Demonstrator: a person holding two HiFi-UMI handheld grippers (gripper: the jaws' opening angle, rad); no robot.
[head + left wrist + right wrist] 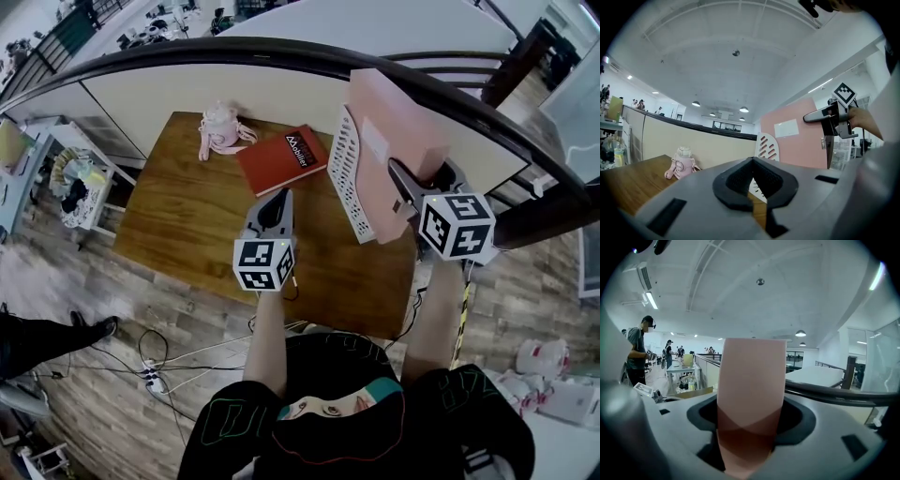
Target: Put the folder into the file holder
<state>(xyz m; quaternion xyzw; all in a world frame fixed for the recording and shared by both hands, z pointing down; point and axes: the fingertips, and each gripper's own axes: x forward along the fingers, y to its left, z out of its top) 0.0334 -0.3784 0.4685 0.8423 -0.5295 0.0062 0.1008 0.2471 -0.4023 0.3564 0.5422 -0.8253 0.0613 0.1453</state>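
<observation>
A pink folder (pixel 394 141) stands upright above the right side of the wooden table (pixel 187 225), with my right gripper (pixel 405 187) shut on its near edge. In the right gripper view the folder (pixel 751 394) fills the space between the jaws. A white slotted file holder (pixel 349 178) stands right beside the folder on its left; whether the folder is inside it I cannot tell. My left gripper (pixel 278 208) hovers over the table's middle, jaws shut and empty (pixel 752 180). From the left gripper view the file holder (pixel 768 147) and folder (pixel 797 136) stand ahead to the right.
A red book (pixel 281 157) lies on the table behind the left gripper. A pink bottle (pixel 220 127) sits at the far edge. A curved dark railing (pixel 281 52) and partition run behind the table. Cables and a power strip (pixel 155 377) lie on the floor nearby.
</observation>
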